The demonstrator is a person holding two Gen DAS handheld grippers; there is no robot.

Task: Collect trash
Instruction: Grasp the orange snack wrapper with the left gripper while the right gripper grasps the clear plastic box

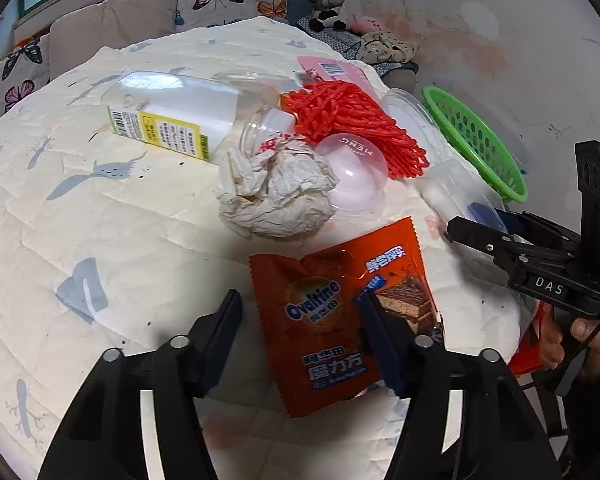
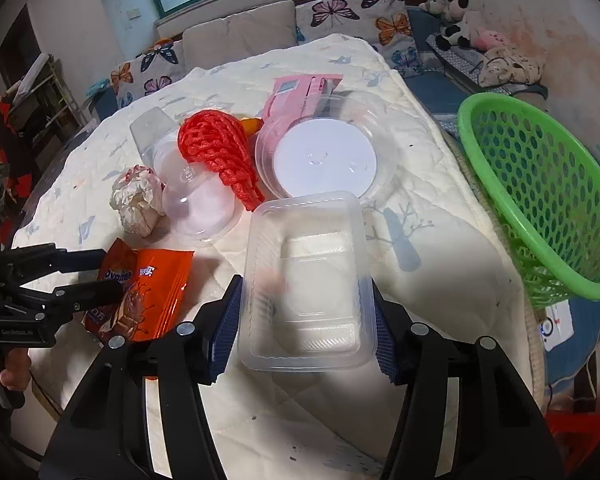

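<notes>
An orange Ovaltine wrapper lies flat on the quilted table between the fingers of my left gripper, which is open around it; the wrapper also shows in the right wrist view. My right gripper has its pads against both sides of a clear rectangular plastic tray. In the left wrist view my right gripper is at the right edge with the tray in it. A crumpled paper ball, a clear dome lid, a red mesh net and a clear bottle lie beyond.
A green perforated basket stands tilted off the table's right edge. A round clear container with a white lid and a pink package lie at the far side. Butterfly cushions and plush toys are behind the table.
</notes>
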